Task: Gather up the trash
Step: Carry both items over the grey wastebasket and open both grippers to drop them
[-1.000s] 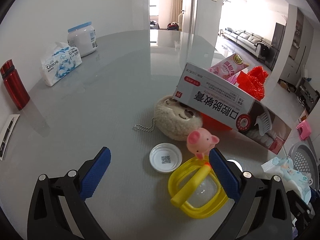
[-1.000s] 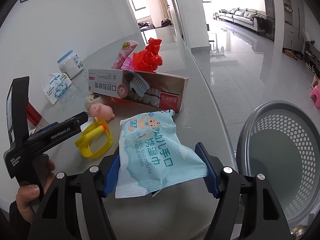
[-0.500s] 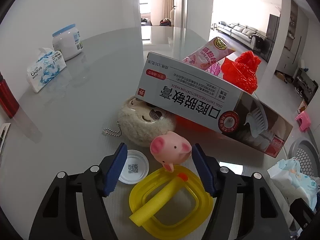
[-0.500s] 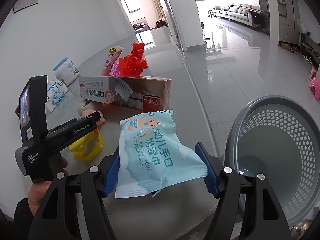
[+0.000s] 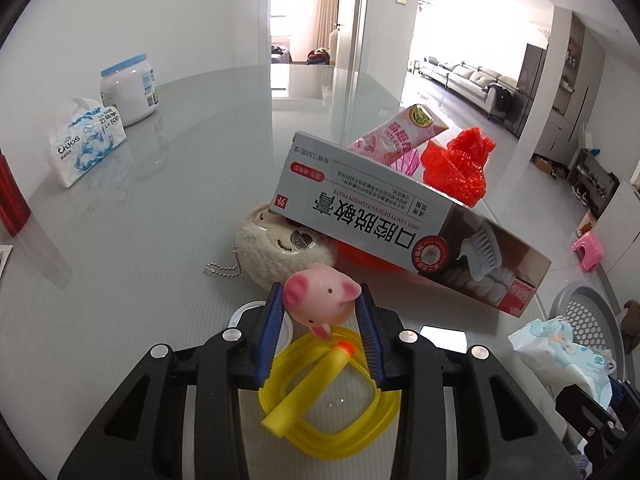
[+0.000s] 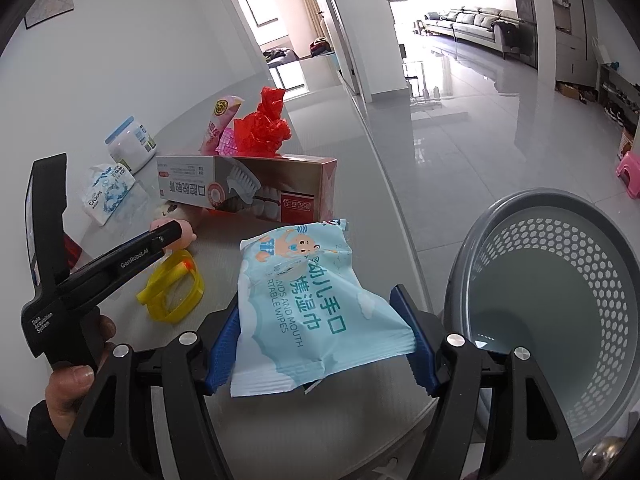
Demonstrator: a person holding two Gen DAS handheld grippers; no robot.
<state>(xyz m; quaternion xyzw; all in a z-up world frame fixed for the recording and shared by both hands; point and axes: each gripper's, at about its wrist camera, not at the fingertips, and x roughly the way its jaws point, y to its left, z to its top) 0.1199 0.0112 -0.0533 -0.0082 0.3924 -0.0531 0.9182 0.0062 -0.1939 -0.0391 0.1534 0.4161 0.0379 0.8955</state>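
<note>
My left gripper [image 5: 320, 320] is shut on a pink pig toy [image 5: 320, 300], held just above a yellow ring-shaped lid [image 5: 328, 396] on the grey table [image 5: 160, 200]. It also shows in the right wrist view [image 6: 172, 236]. My right gripper [image 6: 316, 340] is shut on a light blue wet-wipes pack [image 6: 308, 304] and holds it over the table's edge, next to a grey perforated basket [image 6: 560, 300]. The pack also shows in the left wrist view [image 5: 560, 348].
A toothpaste box [image 5: 400, 220] leans on a plush toy [image 5: 280, 248]. Behind it are a pink snack packet [image 5: 392, 136] and a red plastic bag [image 5: 460, 168]. A tissue pack [image 5: 84, 148], a white jar [image 5: 128, 88] and a red bottle [image 5: 12, 200] stand at the left.
My left gripper moved forward and closed on the pink pig toy. My right gripper kept its hold on the wipes pack and moved towards the basket.
</note>
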